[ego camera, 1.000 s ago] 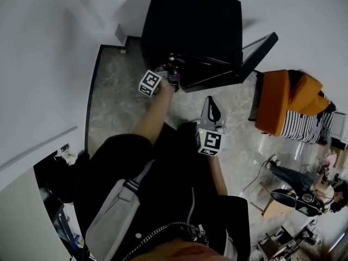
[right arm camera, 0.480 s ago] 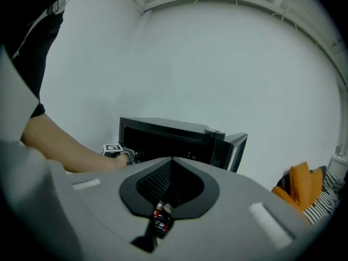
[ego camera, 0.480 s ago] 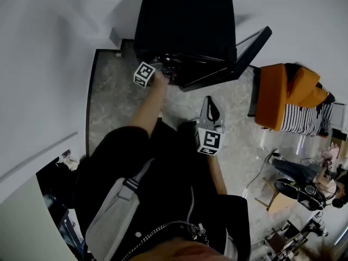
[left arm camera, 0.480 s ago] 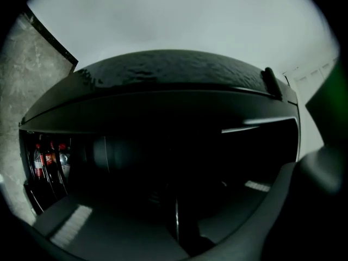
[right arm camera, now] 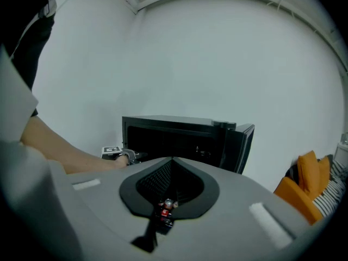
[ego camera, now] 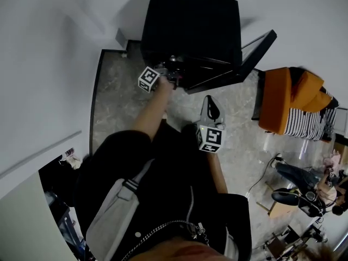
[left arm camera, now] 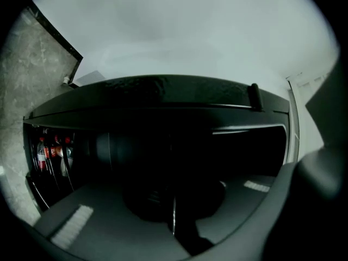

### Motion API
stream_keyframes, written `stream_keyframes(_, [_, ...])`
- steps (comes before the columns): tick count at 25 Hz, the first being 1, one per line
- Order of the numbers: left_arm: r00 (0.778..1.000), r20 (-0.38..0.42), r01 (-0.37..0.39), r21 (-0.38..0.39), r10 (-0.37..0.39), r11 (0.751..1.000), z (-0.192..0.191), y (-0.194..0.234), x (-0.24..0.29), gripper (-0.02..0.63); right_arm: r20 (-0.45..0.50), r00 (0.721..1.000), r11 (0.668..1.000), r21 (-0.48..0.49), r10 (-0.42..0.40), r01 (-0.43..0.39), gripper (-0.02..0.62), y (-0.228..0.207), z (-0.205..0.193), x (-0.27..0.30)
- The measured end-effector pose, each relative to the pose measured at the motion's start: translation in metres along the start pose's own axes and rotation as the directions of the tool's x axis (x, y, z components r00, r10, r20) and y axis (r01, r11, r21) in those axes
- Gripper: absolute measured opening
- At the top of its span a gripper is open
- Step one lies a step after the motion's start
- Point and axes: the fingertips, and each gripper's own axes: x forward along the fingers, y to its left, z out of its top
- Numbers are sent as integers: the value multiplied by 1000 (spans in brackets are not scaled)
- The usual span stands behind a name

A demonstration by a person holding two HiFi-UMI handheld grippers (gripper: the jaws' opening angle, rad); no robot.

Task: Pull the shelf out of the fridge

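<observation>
Left tongs (ego camera: pixel 174 76) deeper now, closed inside black, open-doored fridge (ego camera: pixel 190 26); right tongs (right arm camera: pixel 173 165) closed.

Fridge (ego camera: pixel 190 31) stands open toward the person. Its door (ego camera: pixel 256 53) is swung wide on the right and bars any approach from that side. Left gripper (ego camera: pixel 173 76) and forearm (ego camera: pixel 152 113) take up the left part of the opening. In the left gripper view the interior is dark, with bottles (left arm camera: pixel 51 154) behind a wire rail crowding one edge. Wall (ego camera: pixel 49 64) runs close on the fridge's left, leaving a narrow strip of floor (ego camera: pixel 117 99). Right gripper (ego camera: pixel 210 103) hangs in open air, with bare floor between it and the opening's middle. Orange seat (ego camera: pixel 288 99) sits beyond the door, well apart.
</observation>
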Motion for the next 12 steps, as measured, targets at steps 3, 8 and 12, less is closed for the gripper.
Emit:
stream_keyframes(3, [1000,-14,1,-4,-1,1000,-4,0,-12,21,-50,999,993,116,21,-15,3,-2,-14,10])
stream_keyframes(8, [1000,-19,-7,-11,6,1000,-6,1,-28,21,-107,989,938,340,105,-63,3,-4,-42,35])
stream_keyframes(12, [999,-36,-14,-13,13,1000,-9,-1,-36,23,-133,977,858,508,164,-75,5,-12,-69,58])
